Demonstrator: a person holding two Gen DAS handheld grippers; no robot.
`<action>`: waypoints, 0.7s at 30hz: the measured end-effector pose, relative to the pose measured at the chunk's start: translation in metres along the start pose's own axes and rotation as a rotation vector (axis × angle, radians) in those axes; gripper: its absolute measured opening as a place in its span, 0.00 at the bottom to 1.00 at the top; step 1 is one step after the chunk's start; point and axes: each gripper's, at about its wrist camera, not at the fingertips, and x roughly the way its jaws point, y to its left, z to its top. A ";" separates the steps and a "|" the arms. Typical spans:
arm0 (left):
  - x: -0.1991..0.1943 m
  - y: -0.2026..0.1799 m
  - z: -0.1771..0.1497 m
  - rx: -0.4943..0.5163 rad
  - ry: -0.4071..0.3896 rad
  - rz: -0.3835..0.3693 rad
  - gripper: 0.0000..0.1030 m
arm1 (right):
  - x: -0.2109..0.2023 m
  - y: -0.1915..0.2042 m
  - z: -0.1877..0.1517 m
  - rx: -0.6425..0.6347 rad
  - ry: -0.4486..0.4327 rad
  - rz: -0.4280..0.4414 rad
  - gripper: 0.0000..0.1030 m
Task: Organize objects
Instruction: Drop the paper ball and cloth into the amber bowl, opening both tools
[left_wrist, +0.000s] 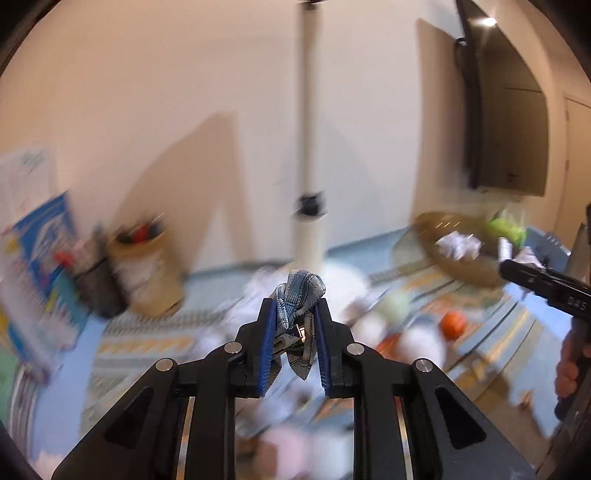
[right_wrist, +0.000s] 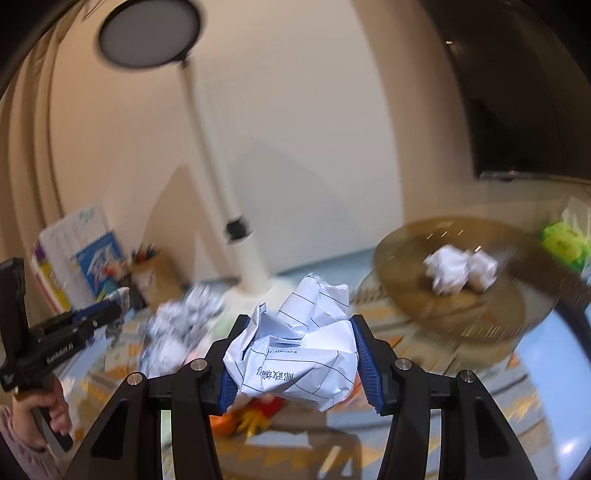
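Observation:
My left gripper (left_wrist: 295, 310) is shut on a blue-and-white patterned cloth (left_wrist: 301, 291), which bunches above the blue pads and hangs down between them. My right gripper (right_wrist: 299, 328) is shut on a crumpled ball of lined white paper (right_wrist: 295, 347) with printed characters. Both are held above a patterned rug (right_wrist: 424, 354). A round woven basket (right_wrist: 454, 288) at the right holds two crumpled paper balls (right_wrist: 460, 271). In the left wrist view the same basket (left_wrist: 461, 258) is at the right, and the right gripper's body (left_wrist: 546, 288) enters from that edge.
A white floor-lamp pole (left_wrist: 310, 147) and base stand at the back centre. A cardboard box of pens (left_wrist: 147, 266), a dark bin (left_wrist: 98, 284) and a poster (left_wrist: 40, 266) line the left wall. An orange ball (left_wrist: 453, 324), more paper wads (right_wrist: 177, 332) and a green object (right_wrist: 561, 240) lie about.

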 end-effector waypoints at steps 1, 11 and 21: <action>0.007 -0.012 0.012 0.009 -0.009 -0.023 0.17 | 0.000 -0.008 0.010 0.011 -0.006 -0.011 0.51; 0.111 -0.158 0.077 0.136 0.035 -0.226 0.17 | 0.028 -0.108 0.083 0.104 0.039 -0.170 0.51; 0.182 -0.237 0.064 0.207 0.226 -0.334 0.99 | 0.077 -0.167 0.079 0.259 0.227 -0.221 1.00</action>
